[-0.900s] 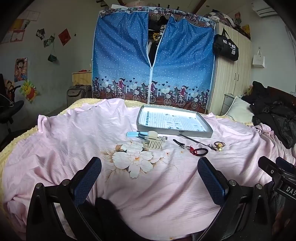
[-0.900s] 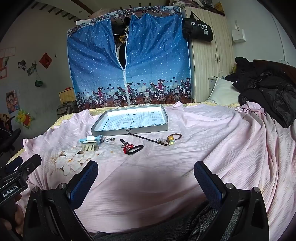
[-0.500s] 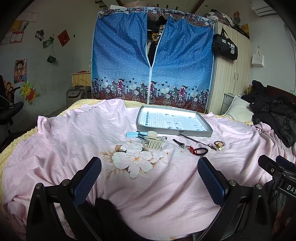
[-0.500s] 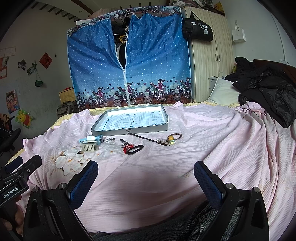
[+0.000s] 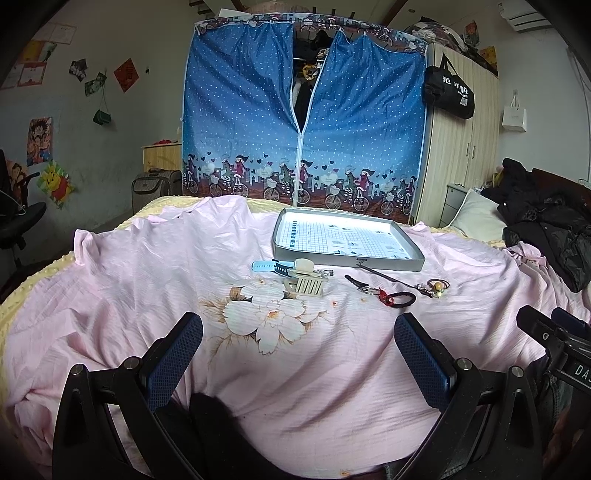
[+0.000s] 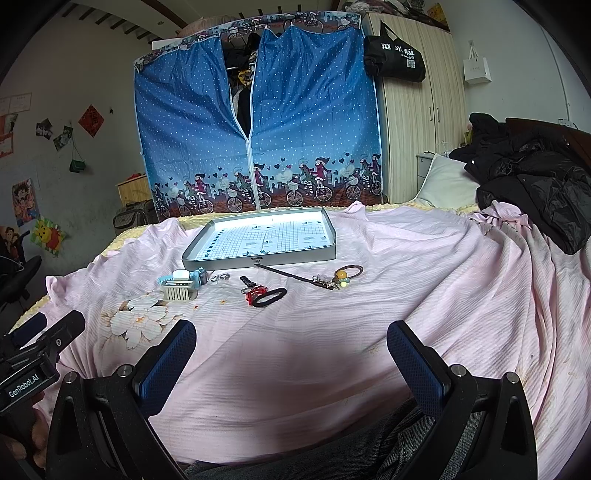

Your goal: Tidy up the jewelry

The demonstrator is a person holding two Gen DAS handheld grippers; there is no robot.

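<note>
Dim room (fisheye-bent edges); tray (image 5: 347,260) glares white.

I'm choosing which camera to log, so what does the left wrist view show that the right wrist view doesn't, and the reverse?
Only the left wrist view shows the right claw's body at its right edge and an air conditioner top right. Only the right wrist view shows the left claw's body, labelled GenRobot.AI, with fingers of a hand under it. Both show the grey tray, cream hair clip, black hair tie, dark hair stick, pink sheet and blue wardrobe cover. Each view's own claw is open.
</note>
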